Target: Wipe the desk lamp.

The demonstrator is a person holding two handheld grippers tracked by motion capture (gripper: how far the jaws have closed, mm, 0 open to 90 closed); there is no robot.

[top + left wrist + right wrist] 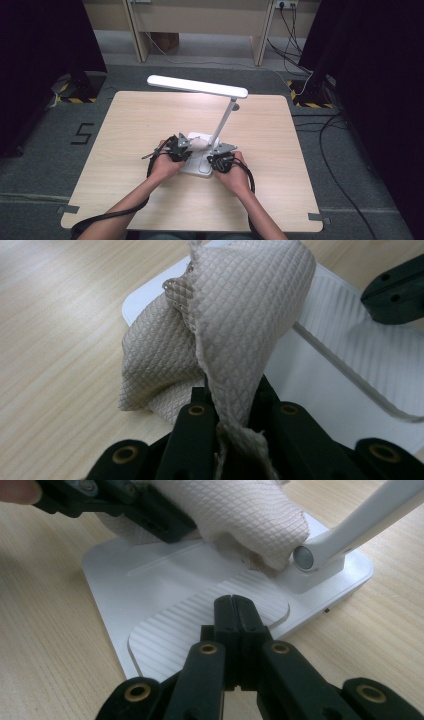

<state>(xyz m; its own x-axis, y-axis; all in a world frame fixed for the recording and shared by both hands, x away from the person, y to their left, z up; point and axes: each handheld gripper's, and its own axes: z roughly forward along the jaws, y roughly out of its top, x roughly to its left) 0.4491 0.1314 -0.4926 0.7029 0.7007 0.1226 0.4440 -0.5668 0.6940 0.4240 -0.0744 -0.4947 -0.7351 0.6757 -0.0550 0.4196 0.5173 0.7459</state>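
**Cloth held on lamp base, right jaws closed empty**

Nearest the table's front edge, two forearms are seen coming in over bare wood. The left gripper (176, 148) is clamped on a cloth (235, 315); a fold is pinched between its jaws, and the rest is bunched on the lamp base (165, 580), close against the hinge (303, 556) at the foot of the stem. The right gripper (221, 159) is set on the ribbed pad (190, 620) of the base, jaws pressed together with nothing between them.

The cloth is beige, with a fine diamond weave and a frayed edge. The base is a white, smooth, rounded rectangle; the pad is finely grooved with a curved outline. The stem (223, 119) is slanted up and back and stands between the two grippers; the flat lamp head (197, 86) overhangs the far half of the table (125, 120).

Open wood is left on both sides and behind the lamp. Beyond the far edge, grey carpet, cables and desk legs are seen.
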